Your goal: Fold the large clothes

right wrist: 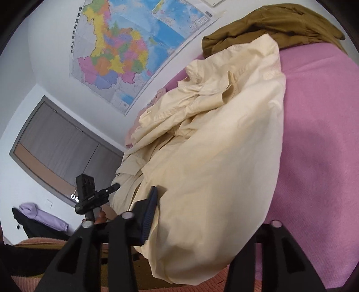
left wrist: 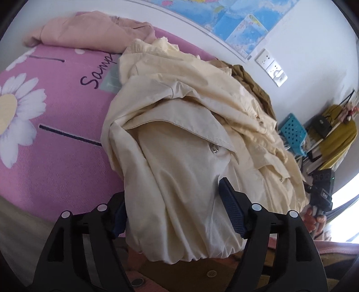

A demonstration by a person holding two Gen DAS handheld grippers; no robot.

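I am gripping the crumpled cream cotton jacket (left wrist: pixel 179 157), lying on the pink daisy-print bed (left wrist: pixel 56 157), with both my left tongs (left wrist: pixel 177 213) and right tongs (right wrist: pixel 202 224) clenched on its soft, light, floppy hem

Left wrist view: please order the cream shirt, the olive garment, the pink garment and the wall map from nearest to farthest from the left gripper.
1. cream shirt, between the left gripper fingers
2. olive garment, behind the shirt, right
3. pink garment, far left on the bed
4. wall map, on the wall, top
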